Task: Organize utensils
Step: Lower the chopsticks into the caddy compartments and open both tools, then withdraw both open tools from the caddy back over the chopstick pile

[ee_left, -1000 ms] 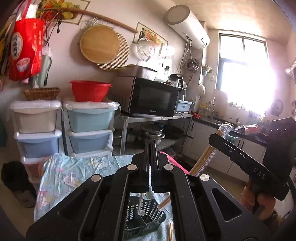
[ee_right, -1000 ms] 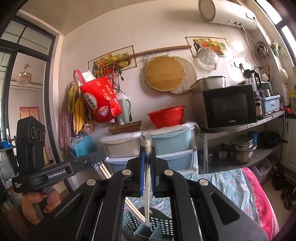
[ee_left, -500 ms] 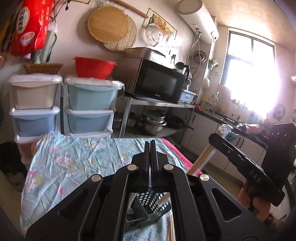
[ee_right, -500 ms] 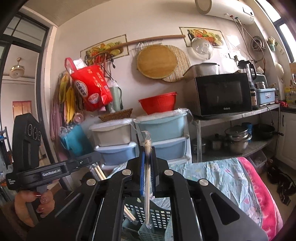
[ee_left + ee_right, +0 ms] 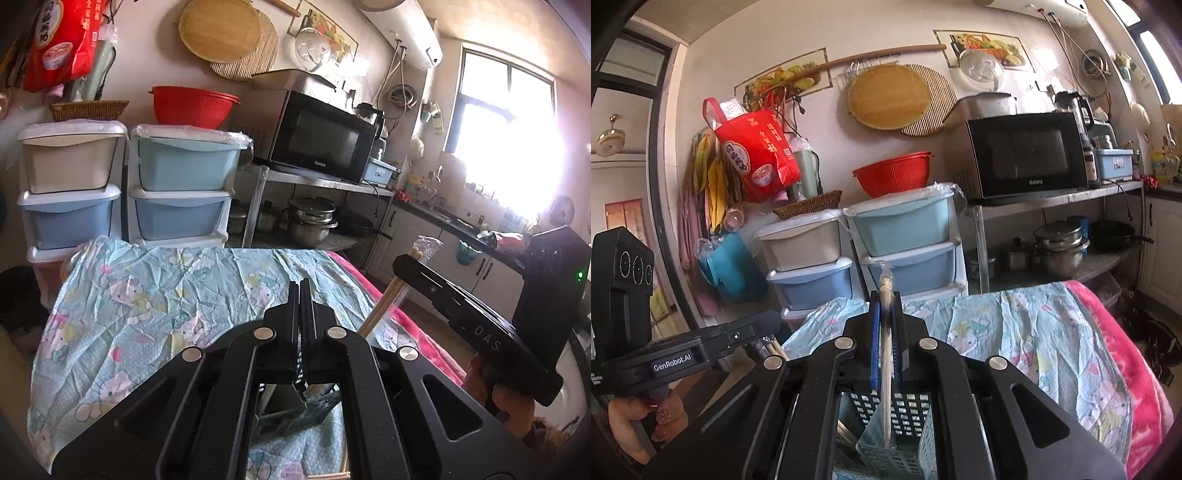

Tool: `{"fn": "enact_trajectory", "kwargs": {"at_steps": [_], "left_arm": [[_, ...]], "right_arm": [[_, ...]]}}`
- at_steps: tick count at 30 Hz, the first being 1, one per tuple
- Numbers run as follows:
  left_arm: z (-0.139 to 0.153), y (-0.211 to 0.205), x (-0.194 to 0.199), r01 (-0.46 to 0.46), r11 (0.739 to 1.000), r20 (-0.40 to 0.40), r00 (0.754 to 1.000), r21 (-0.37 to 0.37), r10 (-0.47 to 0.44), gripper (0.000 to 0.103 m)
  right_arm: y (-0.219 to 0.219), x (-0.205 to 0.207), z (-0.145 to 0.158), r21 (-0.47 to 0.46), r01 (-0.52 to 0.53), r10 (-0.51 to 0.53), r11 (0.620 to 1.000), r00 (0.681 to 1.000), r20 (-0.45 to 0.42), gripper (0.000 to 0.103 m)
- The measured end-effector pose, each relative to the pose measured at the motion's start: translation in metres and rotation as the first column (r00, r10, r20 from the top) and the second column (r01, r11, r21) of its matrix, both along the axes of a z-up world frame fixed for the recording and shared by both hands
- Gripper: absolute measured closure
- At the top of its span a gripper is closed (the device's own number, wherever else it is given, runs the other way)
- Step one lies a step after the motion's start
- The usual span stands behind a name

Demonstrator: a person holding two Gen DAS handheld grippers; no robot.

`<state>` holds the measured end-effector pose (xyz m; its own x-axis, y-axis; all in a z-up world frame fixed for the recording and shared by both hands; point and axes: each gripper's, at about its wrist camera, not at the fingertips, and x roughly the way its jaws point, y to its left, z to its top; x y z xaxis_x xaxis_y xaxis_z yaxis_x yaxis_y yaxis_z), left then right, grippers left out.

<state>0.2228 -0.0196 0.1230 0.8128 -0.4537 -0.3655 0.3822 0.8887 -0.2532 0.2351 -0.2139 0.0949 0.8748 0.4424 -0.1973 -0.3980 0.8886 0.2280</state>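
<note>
1. Right gripper is clamping narrow on wrapped chopsticks; they are standing nearly upright between the pads, with the plastic top sticking out above the fingertips.
2. The lower end of that pack is sitting inside the grid basket; I can't tell which compartment.
3. Left gripper is showing its jaws pressed fully together. From the right wrist view a second wrapped pair is poking out under its tip, so it is pinching that pair.
4. The second wrapped pair is slanting down toward the basket's left side. Whether its end is inside is hidden by the gripper body.
5. A hand is gripping the left handle, and another hand is gripping the right handle.
6. The basket is sitting on a blue cartoon-print cloth that is covering the table, with a pink blanket edging it on the right.
7. Behind the table, plastic drawers are standing against the wall with a red colander on top. A microwave is sitting on a metal shelf beside them.
</note>
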Motion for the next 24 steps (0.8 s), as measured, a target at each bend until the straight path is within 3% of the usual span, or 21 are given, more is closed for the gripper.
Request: {"fn": "enact_trajectory", "kwargs": {"at_steps": [8,11,15,17,19,23,24], "left_arm": [[-0.010,-0.001,0.001,-0.006,1.000,-0.015,1.000,0.006,0.006,0.103],[-0.012,-0.001,0.002,-0.007,1.000,-0.020,1.000,0.012,0.007,0.103],[-0.015,0.001,0.000,-0.013,1.000,-0.029,1.000,0.017,0.013,0.103],[-0.017,0.002,-0.002,-0.020,1.000,-0.036,0.999,0.020,0.021,0.097],[-0.019,0.005,-0.004,-0.026,1.000,-0.040,0.999,0.018,0.026,0.081],[-0.018,0.009,-0.013,-0.045,0.999,-0.032,0.998,0.019,0.045,0.073],[-0.017,0.009,-0.016,-0.050,0.999,-0.030,0.998,0.015,0.050,0.068]], "right_arm": [[-0.005,-0.001,-0.009,0.014,0.014,-0.014,1.000,0.999,-0.035,0.095],[-0.011,-0.002,-0.010,0.026,0.024,-0.023,0.999,0.999,-0.045,0.075],[-0.017,-0.007,-0.012,0.031,0.033,-0.032,0.999,0.998,-0.055,0.068],[-0.019,-0.011,-0.012,0.031,0.041,-0.039,0.999,0.998,-0.056,0.063],[-0.021,-0.014,-0.012,0.028,0.045,-0.043,0.999,0.998,-0.056,0.058],[-0.023,-0.022,-0.012,0.015,0.045,-0.044,0.999,0.997,-0.057,0.049],[-0.024,-0.025,-0.012,0.010,0.047,-0.046,0.999,0.997,-0.054,0.047]]}}
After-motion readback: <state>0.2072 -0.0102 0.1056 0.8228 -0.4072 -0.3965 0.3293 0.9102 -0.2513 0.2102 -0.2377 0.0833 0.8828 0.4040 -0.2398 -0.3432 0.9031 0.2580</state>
